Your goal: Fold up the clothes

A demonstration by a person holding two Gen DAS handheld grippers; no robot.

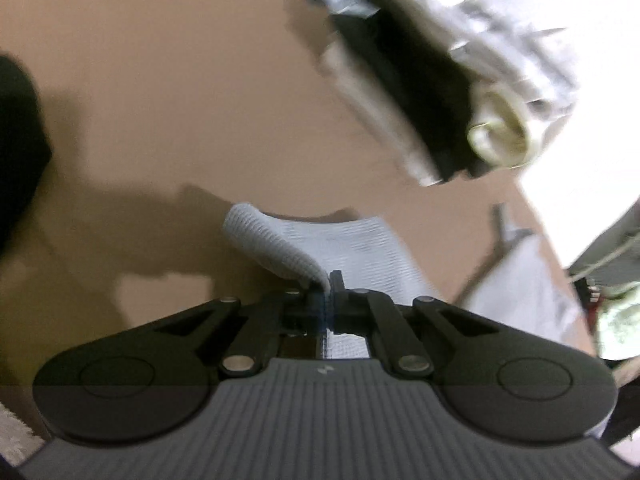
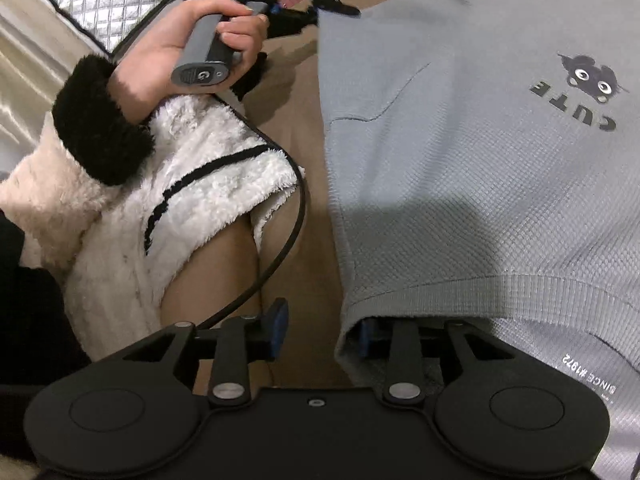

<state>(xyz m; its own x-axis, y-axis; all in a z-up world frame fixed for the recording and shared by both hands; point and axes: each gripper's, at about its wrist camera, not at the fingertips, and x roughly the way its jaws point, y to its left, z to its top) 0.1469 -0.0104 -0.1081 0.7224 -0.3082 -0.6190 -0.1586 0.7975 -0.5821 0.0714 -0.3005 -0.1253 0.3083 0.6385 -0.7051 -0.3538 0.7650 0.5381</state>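
A light blue waffle-knit shirt (image 2: pixel 460 168) with a black "CUTE" print lies spread on the brown surface (image 2: pixel 304 120). In the right wrist view my right gripper (image 2: pixel 320 328) stands open at the shirt's near ribbed hem corner. Its left finger (image 2: pixel 276 320) is over bare surface, and its right finger is hidden under the fabric's edge. At the shirt's far corner a hand (image 2: pixel 168 52) holds my left gripper (image 2: pixel 316 8). In the left wrist view that gripper (image 1: pixel 326 300) is shut on a raised, folded-over edge of the shirt (image 1: pixel 320 240).
A fluffy white sleeve with black stripes and a black cuff (image 2: pixel 100 136) lies left of the shirt, with a black cable (image 2: pixel 296 208) curving past it. A quilted silver cover (image 2: pixel 108 4) is at the far left. A blurred black-and-white shape (image 1: pixel 420 100) hangs beyond the left gripper.
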